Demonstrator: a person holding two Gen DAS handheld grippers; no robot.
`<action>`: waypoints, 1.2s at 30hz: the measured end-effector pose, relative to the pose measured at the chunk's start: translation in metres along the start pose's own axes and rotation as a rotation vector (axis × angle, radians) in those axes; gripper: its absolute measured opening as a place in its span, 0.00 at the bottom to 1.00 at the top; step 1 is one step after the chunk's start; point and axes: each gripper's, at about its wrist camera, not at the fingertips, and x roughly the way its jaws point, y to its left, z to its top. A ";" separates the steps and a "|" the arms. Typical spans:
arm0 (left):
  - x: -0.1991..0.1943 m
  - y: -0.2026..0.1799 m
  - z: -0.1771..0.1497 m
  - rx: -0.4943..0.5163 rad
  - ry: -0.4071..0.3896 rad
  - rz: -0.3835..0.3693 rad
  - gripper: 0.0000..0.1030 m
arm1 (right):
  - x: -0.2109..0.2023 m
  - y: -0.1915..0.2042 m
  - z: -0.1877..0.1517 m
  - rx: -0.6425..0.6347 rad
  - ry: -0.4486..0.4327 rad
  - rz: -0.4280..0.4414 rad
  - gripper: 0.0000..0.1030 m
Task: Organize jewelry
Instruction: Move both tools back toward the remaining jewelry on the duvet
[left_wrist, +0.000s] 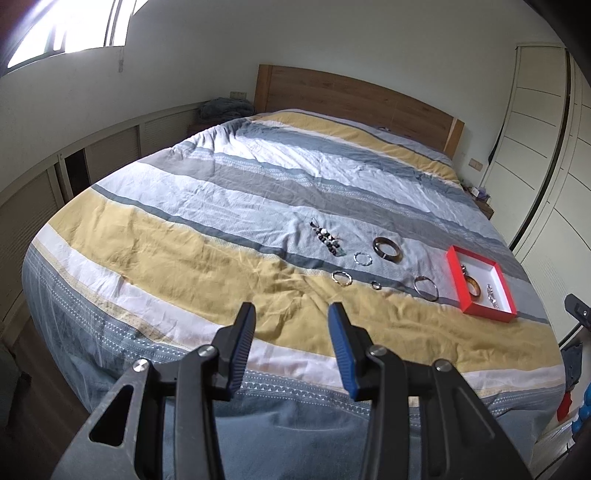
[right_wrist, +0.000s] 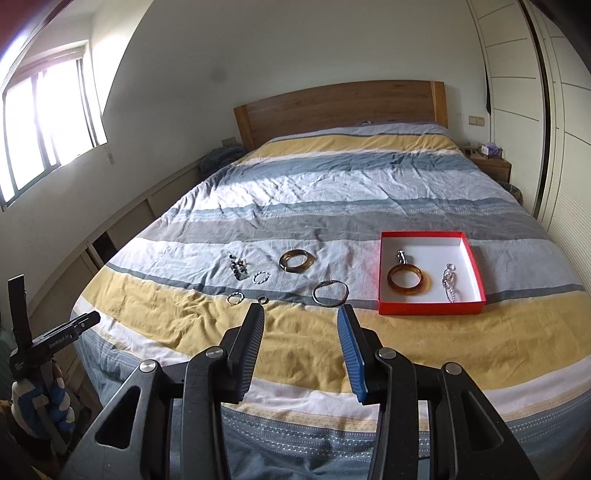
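Small silver-and-dark ring (right_wrist: 262, 299) on the yellow stripe too small to resolve; silver chain piece (right_wrist: 450, 282) in the red shallow cardboard box (right_wrist: 430, 307) indistinct in form (bracelet or necklace, cannot tell); left wrist view crops the other black gripper (left_wrist: 578, 314) at the right edge.

On the bed (right_wrist: 332, 192), an open box (right_wrist: 430, 308) sits at 3 o'clock from a scatter of loose jewelry, with a bangle (right_wrist: 408, 280) and a chain (right_wrist: 450, 282) inside it. A thin bracelet (right_wrist: 330, 292) lies nearest the box, a thick bangle (right_wrist: 296, 260) at its 11 o'clock, and a beaded piece (right_wrist: 238, 268) farthest, at 9 o'clock. A headboard (right_wrist: 340, 107) stands at the bed's 12 o'clock end.
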 end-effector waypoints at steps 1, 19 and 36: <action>0.007 0.000 -0.001 -0.003 0.009 -0.001 0.38 | 0.007 -0.002 -0.001 0.002 0.012 0.002 0.40; 0.113 -0.053 -0.019 0.101 0.160 -0.037 0.38 | 0.125 -0.046 -0.030 0.082 0.208 0.020 0.40; 0.184 -0.052 -0.012 0.090 0.226 -0.051 0.37 | 0.198 -0.031 -0.033 0.049 0.281 0.075 0.39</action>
